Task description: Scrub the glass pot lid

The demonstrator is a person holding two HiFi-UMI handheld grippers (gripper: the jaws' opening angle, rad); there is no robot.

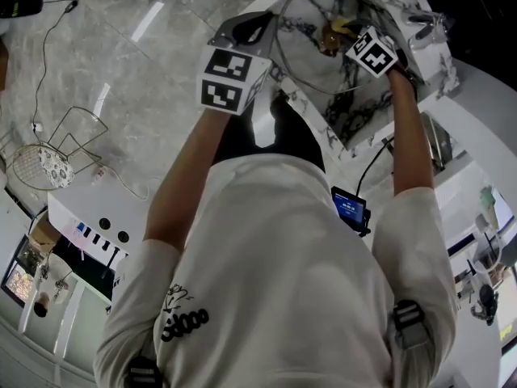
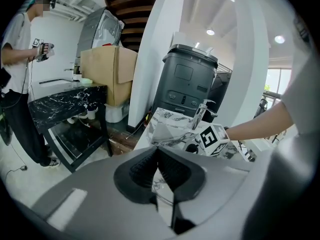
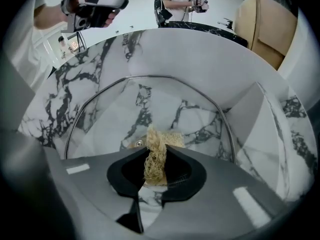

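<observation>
**Left gripper**: jaws pressed together on the rim of the lid, which it holds tilted on edge just ahead of its jaw tips.

**Right gripper**: jaws pinching a loofah. The wad sticks out past the jaw tips, against the lid's glass near its centre.

**Lid:** directly ahead of the right gripper.

**Sink**: marble, behind the lid.
</observation>
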